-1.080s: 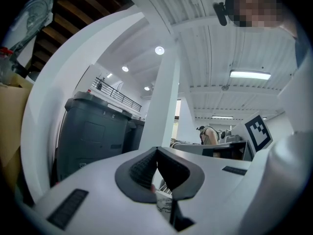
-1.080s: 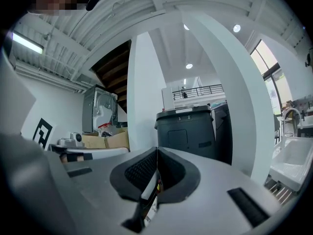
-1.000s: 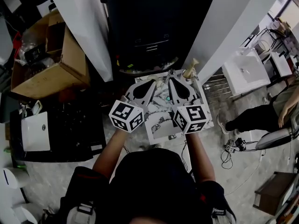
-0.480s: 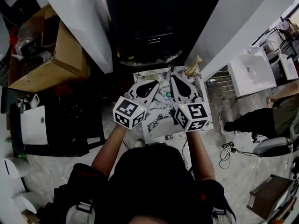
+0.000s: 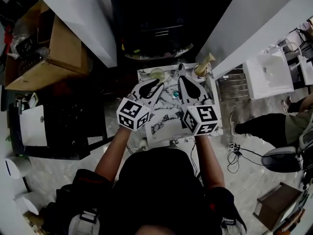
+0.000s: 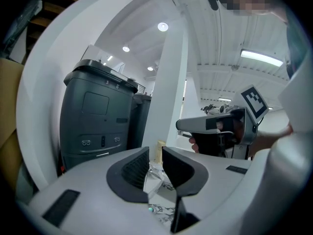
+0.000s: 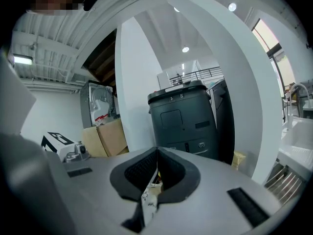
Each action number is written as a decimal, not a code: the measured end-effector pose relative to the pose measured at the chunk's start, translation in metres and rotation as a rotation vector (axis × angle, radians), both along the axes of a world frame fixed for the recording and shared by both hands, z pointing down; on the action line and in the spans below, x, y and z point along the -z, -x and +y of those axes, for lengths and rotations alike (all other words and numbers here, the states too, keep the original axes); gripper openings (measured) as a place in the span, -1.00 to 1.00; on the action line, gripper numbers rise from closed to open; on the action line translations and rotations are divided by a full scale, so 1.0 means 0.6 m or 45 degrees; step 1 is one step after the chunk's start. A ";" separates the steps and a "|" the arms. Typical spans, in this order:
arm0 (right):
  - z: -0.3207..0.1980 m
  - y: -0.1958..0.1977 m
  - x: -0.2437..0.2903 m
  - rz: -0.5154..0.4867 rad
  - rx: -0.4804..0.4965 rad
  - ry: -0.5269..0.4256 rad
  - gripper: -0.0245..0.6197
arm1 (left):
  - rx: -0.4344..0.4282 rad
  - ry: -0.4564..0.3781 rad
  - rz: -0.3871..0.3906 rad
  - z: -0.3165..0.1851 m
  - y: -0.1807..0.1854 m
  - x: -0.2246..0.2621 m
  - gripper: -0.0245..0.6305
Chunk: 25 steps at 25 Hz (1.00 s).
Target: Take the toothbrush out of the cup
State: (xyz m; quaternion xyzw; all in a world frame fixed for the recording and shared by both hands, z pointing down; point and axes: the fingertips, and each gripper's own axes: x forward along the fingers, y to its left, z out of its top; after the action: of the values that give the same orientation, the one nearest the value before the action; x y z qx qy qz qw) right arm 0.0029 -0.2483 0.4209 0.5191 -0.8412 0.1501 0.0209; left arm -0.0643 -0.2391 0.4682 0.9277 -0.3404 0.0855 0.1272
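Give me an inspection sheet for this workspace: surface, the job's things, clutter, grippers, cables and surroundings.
Surface: small marble-patterned tabletop.
Job's things: clear cup at the far edge; toothbrush too small to make out.
Clutter: beige pump bottle at the far right corner; small teal object mid-table.
Grippers: left gripper jaws opening, nothing gripped, cup visible beyond the gap; right gripper jaws shut, empty.
Cables: cables on the floor right of the table.
Surroundings: dark bin behind the table; cardboard box left; white sink right; person's legs.
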 end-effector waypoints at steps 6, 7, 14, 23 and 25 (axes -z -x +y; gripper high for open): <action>-0.011 0.003 -0.028 0.003 0.020 0.043 -0.82 | 0.052 0.023 -0.046 -0.020 0.012 -0.044 -0.55; -0.013 0.004 -0.032 0.003 0.023 0.050 -0.82 | 0.054 0.026 -0.053 -0.023 0.012 -0.050 -0.52; -0.018 0.006 -0.061 0.005 0.039 0.100 -0.82 | 0.055 0.050 -0.112 -0.041 0.014 -0.092 -0.20; -0.021 0.008 -0.082 0.011 0.057 0.134 -0.82 | -0.003 0.018 -0.250 -0.053 0.002 -0.142 -0.13; -0.021 0.008 -0.085 0.012 0.060 0.138 -0.82 | -0.007 0.022 -0.269 -0.056 0.000 -0.152 -0.13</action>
State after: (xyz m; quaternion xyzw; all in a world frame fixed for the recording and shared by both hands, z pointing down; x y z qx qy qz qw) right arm -0.0020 -0.2610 0.4721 0.4980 -0.8436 0.1925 0.0564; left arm -0.0646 -0.2725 0.5596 0.9133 -0.3486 0.1862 0.0984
